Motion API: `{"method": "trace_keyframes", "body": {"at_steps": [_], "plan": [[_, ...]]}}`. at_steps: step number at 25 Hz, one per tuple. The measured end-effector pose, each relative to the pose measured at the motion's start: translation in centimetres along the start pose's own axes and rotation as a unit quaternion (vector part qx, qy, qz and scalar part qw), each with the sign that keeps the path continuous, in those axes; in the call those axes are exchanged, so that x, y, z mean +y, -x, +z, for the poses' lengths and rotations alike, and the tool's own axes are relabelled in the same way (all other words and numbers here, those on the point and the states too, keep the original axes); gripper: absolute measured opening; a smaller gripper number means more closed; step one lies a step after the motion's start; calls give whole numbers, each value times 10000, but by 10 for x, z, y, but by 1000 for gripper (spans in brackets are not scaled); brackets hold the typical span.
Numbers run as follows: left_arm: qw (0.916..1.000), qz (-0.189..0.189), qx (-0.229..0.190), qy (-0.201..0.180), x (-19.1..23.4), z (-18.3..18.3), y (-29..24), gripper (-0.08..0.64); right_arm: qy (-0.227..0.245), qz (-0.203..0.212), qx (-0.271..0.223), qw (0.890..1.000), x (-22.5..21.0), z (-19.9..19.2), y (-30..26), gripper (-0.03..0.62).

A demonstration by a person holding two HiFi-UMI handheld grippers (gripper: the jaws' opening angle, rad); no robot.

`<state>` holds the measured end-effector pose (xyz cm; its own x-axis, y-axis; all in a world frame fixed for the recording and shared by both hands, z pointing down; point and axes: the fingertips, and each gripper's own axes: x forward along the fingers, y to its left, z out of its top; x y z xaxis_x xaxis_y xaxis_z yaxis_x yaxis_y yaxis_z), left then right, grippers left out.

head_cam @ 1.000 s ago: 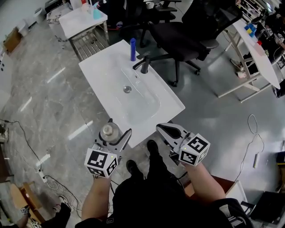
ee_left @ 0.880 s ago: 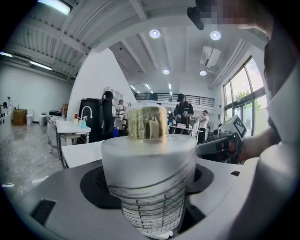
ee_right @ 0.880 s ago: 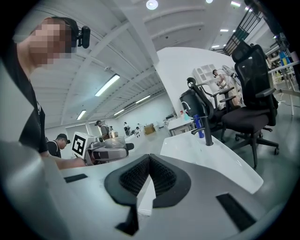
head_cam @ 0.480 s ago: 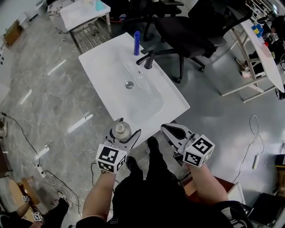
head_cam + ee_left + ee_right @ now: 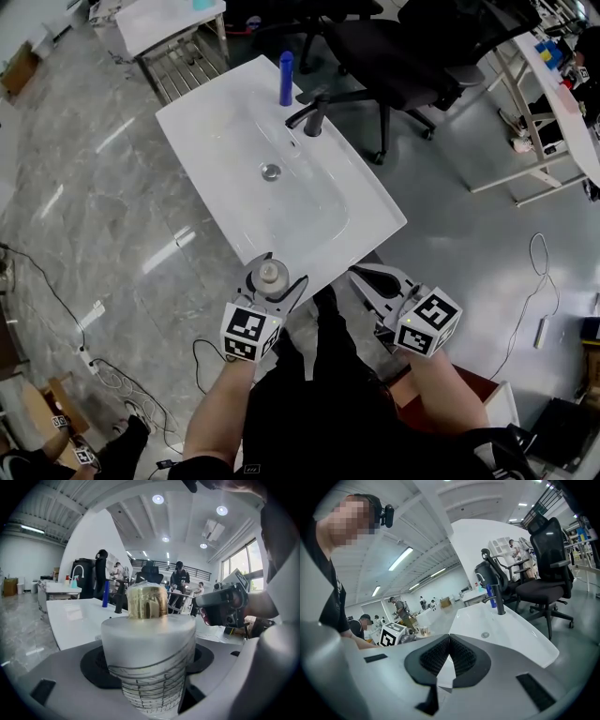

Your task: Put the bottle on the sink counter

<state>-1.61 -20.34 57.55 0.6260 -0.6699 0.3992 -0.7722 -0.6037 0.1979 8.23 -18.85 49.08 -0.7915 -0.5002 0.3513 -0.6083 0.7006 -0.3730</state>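
Note:
A frosted bottle with a gold cap stands upright between the jaws of my left gripper, which is shut on it. It hangs right at the near edge of the white sink counter. In the left gripper view the bottle fills the middle, with the counter stretching away behind it. My right gripper is beside the counter's near right corner, shut with nothing between its pads.
On the counter's far side stand a black faucet and a blue bottle; the drain sits in the basin. Black office chairs are to the right, a metal-legged table behind, and cables on the floor at left.
My left gripper has carried the bottle rightwards and forwards, from beside the counter to its near edge. The right gripper has stayed shut alongside.

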Motion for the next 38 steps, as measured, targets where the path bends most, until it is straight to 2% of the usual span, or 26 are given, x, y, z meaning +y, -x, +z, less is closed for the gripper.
{"method": "trace_keyframes", "body": {"at_steps": [11,17,23,29,38], "plan": [[9989,-93,452,-125,-5,-38,-31,337,-95,-87,57,9999,-15,-2,-1,15],[9969,-104,647,-435,-8,-43,-35,337,-124,-105,99,9998,-17,-2,-5,15],[9911,-14,1042,-832,-13,-54,-36,337,-121,-7,88,9999,-9,-3,-11,15],[9874,37,1162,-1074,-15,-59,-39,337,-137,-21,81,9999,-7,-7,-7,15],[9839,162,1316,-1199,-14,-63,-43,337,-161,-47,74,9998,-7,-9,-4,15]]}}
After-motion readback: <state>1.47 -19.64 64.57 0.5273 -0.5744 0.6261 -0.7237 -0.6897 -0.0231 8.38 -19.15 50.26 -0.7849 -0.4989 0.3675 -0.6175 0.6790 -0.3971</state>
